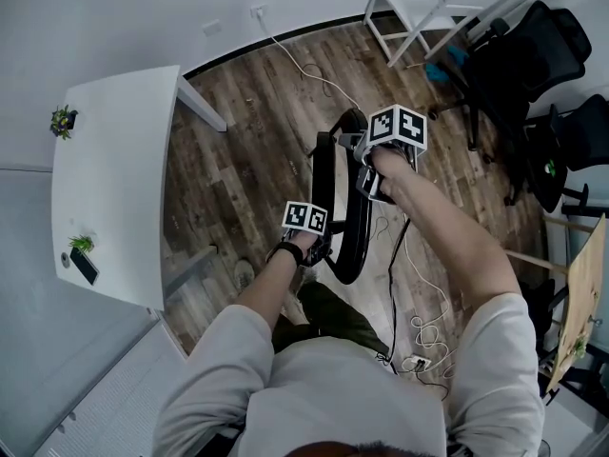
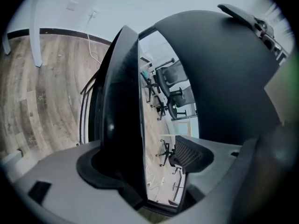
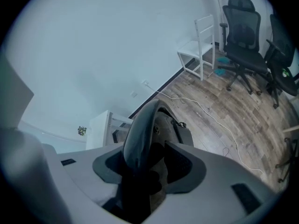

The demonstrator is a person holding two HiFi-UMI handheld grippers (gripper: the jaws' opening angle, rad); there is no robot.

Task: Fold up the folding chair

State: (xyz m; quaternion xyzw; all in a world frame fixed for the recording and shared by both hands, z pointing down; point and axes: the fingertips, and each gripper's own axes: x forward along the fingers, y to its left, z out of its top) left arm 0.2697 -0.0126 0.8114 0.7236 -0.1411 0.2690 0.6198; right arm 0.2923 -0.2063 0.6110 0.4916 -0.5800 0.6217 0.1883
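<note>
Straight below the person, on the wood floor (image 1: 238, 150), the folding chair (image 1: 344, 212) stands edge-on and reads thin from above. Its panels are close together, so I'd judge the fold nearly or fully done. The left gripper (image 1: 322, 248) is at the chair's near end and the right gripper (image 1: 369, 181) at its far end, likely so both ends are steadied and the chair can't tip while it collapses. In the left gripper view the jaws are wide apart around a flat black panel (image 2: 121, 115) of the chair. The panel sits against the left pad, with clear space to the right pad (image 2: 194, 155), so it is straddled, not clamped. A second domed shell (image 2: 224, 78) of the chair sits beyond that right jaw, with a gap between the two panels. In the right gripper view the jaws are roughly half open around the chair's rounded rim (image 3: 140, 129). The rim is close to one pad with a gap at the other, so it looks like a loose cradle rather than a pinch. The white table (image 1: 114, 179) is left of the chair and the office chairs (image 1: 533, 55) right of it, both well apart. A cable (image 1: 392, 284) on the floor near the chair is a snag risk if the chair gets carried off.
</note>
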